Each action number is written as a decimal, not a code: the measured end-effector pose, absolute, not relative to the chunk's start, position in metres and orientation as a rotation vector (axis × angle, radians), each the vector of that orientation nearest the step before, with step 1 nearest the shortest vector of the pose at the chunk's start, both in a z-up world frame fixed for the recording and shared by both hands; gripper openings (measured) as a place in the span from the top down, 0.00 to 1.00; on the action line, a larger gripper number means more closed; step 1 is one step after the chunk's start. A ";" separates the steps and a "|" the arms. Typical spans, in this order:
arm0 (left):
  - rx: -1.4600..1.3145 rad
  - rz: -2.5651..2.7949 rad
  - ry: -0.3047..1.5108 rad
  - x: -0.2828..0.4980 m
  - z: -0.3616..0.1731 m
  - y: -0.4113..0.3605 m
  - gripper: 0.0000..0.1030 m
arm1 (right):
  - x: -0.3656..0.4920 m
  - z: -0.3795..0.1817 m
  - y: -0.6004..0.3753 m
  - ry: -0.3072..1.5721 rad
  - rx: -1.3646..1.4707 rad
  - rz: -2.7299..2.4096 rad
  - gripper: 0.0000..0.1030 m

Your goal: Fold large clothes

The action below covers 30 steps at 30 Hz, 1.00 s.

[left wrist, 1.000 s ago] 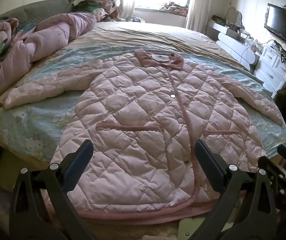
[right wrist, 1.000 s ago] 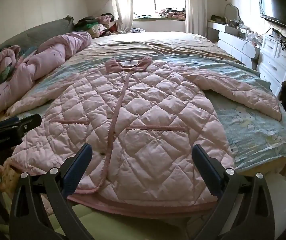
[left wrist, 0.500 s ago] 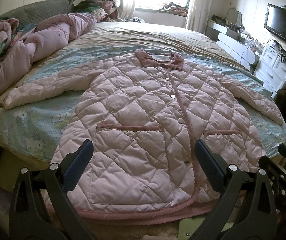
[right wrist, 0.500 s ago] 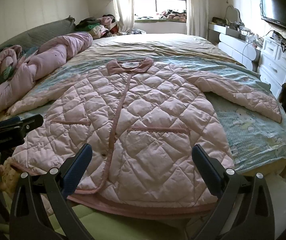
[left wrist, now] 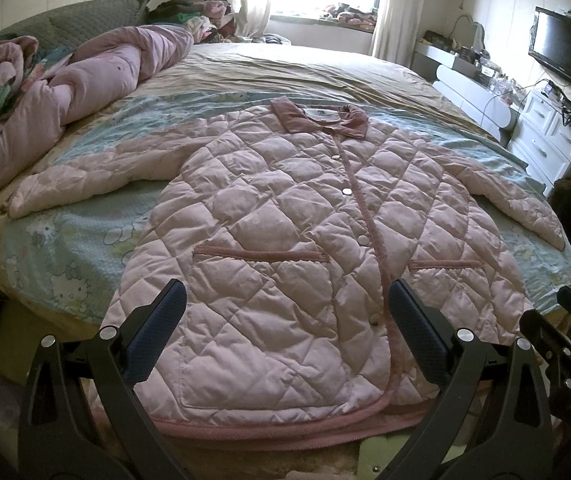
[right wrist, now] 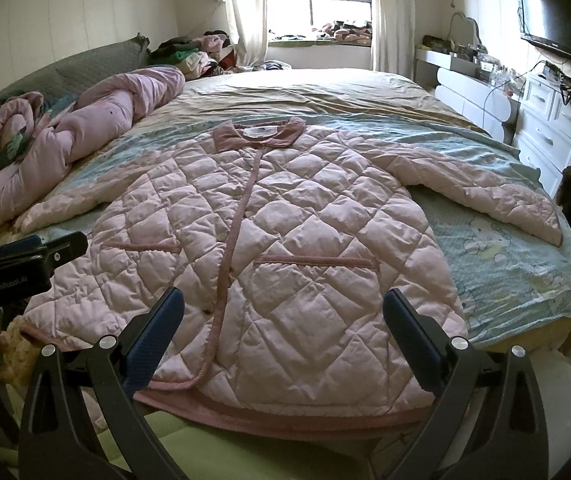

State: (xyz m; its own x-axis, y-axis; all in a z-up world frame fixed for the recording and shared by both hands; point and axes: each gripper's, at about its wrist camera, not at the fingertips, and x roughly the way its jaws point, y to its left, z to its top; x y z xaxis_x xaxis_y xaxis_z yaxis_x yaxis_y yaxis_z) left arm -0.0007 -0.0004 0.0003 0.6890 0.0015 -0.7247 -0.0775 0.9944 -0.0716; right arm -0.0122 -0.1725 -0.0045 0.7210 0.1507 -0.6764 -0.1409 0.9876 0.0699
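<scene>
At the foot of a wide bed (right wrist: 365, 92), the left gripper (left wrist: 285, 332) and right gripper (right wrist: 283, 330) hang spread and empty above the hem of a pink quilted coat (right wrist: 285, 240) lying flat, sleeves out, on a blue sheet (right wrist: 517, 264); a rumpled duvet (right wrist: 85, 128), white dresser (right wrist: 553, 128), wall television (right wrist: 557, 24) and bright window (right wrist: 317, 0) lie beyond.

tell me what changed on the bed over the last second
Almost nothing. The right gripper camera's view shifted slightly; nothing was taken hold of or let go. The pink coat stays spread flat on the bed, and the left gripper hangs open like the right.
</scene>
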 end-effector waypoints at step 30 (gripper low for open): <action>-0.090 0.054 0.862 0.025 -0.008 0.002 0.08 | 0.026 -0.020 -0.180 0.811 0.036 0.174 0.04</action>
